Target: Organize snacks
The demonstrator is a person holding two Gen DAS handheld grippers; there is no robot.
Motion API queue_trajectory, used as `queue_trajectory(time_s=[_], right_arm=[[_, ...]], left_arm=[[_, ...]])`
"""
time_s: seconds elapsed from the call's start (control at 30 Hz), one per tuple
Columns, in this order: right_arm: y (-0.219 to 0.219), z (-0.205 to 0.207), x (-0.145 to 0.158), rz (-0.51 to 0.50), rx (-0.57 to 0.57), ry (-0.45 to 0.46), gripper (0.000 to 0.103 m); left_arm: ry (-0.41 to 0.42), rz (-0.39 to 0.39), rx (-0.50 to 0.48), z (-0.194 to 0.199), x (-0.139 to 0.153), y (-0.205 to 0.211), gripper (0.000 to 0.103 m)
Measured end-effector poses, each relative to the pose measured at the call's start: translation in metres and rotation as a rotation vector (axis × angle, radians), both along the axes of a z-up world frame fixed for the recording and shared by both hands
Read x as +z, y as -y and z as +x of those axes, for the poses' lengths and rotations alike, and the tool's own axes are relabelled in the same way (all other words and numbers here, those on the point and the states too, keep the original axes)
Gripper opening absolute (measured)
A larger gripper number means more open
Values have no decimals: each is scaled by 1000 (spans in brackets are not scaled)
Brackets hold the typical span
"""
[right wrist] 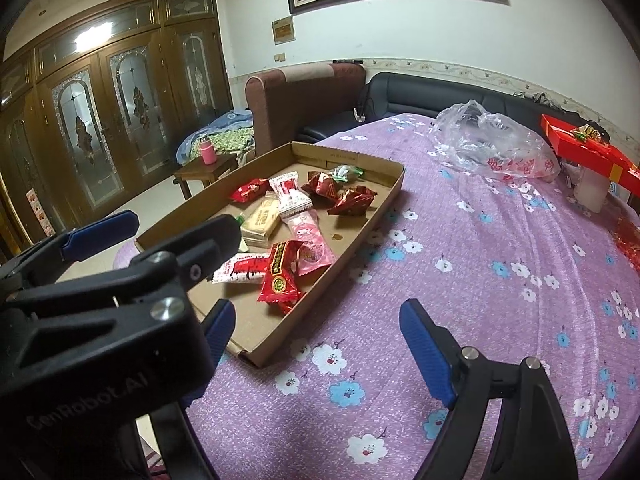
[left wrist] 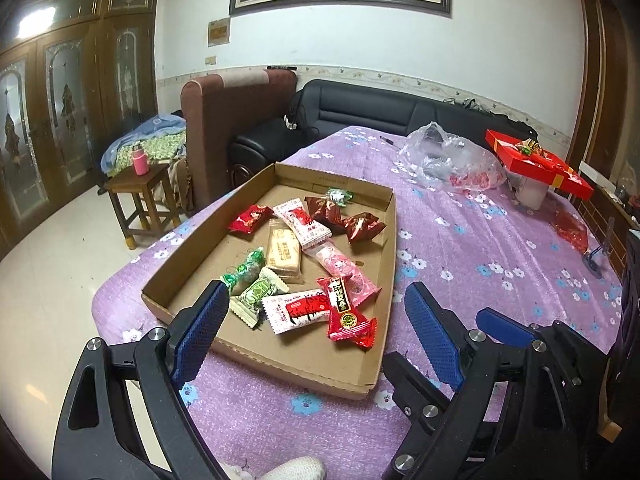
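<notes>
A shallow cardboard tray (left wrist: pixel 362 376) lies on the purple flowered tablecloth and holds several wrapped snacks: red packets (left wrist: pixel 347 314), a pink packet (left wrist: pixel 344 266), green sweets (left wrist: pixel 246 270) and a beige biscuit pack (left wrist: pixel 283 254). The tray also shows in the right wrist view (right wrist: pixel 352 236). My left gripper (left wrist: pixel 316 300) is open and empty, above the tray's near edge. My right gripper (right wrist: pixel 314 324) is open and empty, over the cloth just right of the tray's near corner. The left gripper (right wrist: pixel 180 224) shows in the right wrist view, and the right gripper's fingertip (left wrist: pixel 504 322) in the left one.
A crumpled clear plastic bag (left wrist: pixel 452 158) and a red gift box (left wrist: pixel 536 162) on a white container sit at the table's far right. A red wrapper (left wrist: pixel 570 230) lies near the right edge. Sofas stand behind; a wooden stool with a pink bottle (left wrist: pixel 140 160) stands left.
</notes>
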State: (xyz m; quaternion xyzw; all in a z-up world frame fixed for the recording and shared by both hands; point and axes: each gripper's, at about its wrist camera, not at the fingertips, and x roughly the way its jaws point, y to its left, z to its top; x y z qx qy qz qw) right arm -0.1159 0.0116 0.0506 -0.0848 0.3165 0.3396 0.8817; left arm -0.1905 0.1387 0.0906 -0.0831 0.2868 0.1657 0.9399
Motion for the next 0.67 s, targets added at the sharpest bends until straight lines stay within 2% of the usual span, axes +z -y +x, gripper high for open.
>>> queue_trajectory(time_s=[0.37,0.6,0.67], right_arm=[[-9,1,-8,-16,18,-26,86],[-6,6,-7,-29,2,-18,86],[1,11,-5,-36,-24,-18,86]], left_arm=[[-21,-45,-2,3,-8,-10,90],[-80,-108,-15,13,-16,-15,90],[-104,-105,-34,18,-17,-10,90]])
